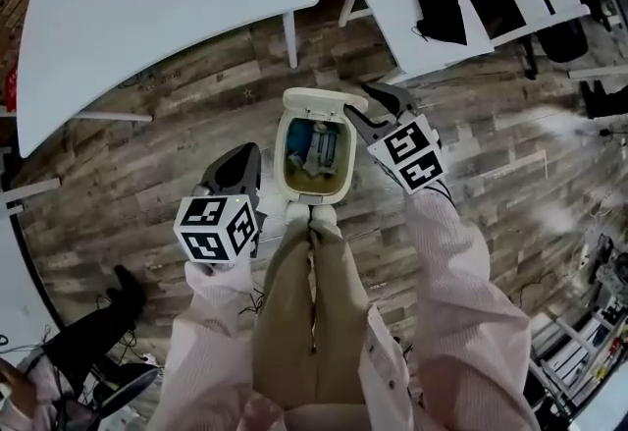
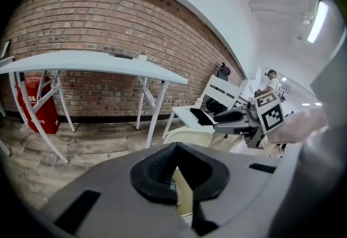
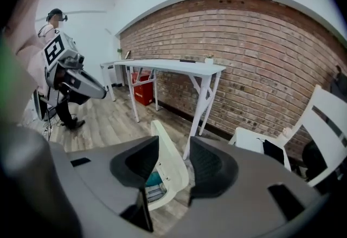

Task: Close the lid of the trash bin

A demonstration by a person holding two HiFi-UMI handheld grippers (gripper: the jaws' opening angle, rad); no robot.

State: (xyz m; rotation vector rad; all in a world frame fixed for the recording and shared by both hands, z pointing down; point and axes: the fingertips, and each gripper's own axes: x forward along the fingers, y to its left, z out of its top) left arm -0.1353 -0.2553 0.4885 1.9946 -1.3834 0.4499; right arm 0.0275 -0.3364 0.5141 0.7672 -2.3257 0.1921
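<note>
Lid stands raised between parted jaws of the right gripper.

We count two grey two-jaw grippers, the left gripper and the right gripper, and two black-and-white marker cubes, one on each. There is one cream plastic trash bin ahead of the left jaws, with one hinged lid standing between the right jaws. Farther beyond the jaws we count one long white table, one white slatted chair with one black cloth on its seat, and one red box.
</note>
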